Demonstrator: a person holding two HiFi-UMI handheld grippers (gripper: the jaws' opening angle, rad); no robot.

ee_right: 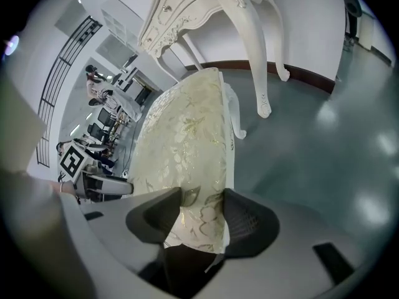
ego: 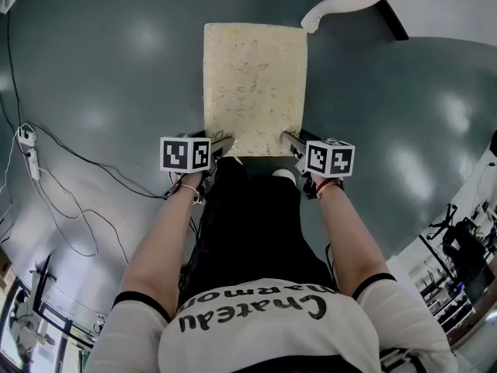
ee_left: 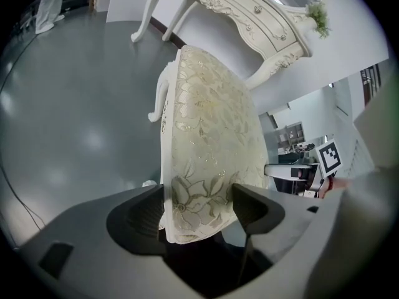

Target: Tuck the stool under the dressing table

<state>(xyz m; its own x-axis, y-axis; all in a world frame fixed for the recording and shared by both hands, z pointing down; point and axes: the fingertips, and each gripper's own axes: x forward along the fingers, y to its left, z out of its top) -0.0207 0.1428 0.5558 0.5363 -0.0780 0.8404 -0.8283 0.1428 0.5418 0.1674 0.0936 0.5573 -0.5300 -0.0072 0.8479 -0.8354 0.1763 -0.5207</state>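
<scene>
The stool's cream floral seat (ego: 256, 84) stands on the grey floor just in front of me. Its far edge is close to a white curved leg of the dressing table (ego: 334, 6). My left gripper (ego: 221, 148) is shut on the seat's near left corner, and my right gripper (ego: 293, 142) is shut on the near right corner. In the left gripper view the padded seat (ee_left: 209, 123) fills the gap of the left gripper (ee_left: 199, 198), both pads against it, with the dressing table (ee_left: 249, 8) beyond. The right gripper (ee_right: 202, 198) likewise clamps the seat (ee_right: 187, 129) below the table (ee_right: 187, 5).
Cables (ego: 70, 162) and a power strip (ego: 27, 142) lie on the floor at the left. Chairs and equipment (ego: 466, 247) stand at the lower right. A white table leg (ee_right: 262, 55) stands right of the seat. A dark baseboard runs along the wall (ego: 392, 18).
</scene>
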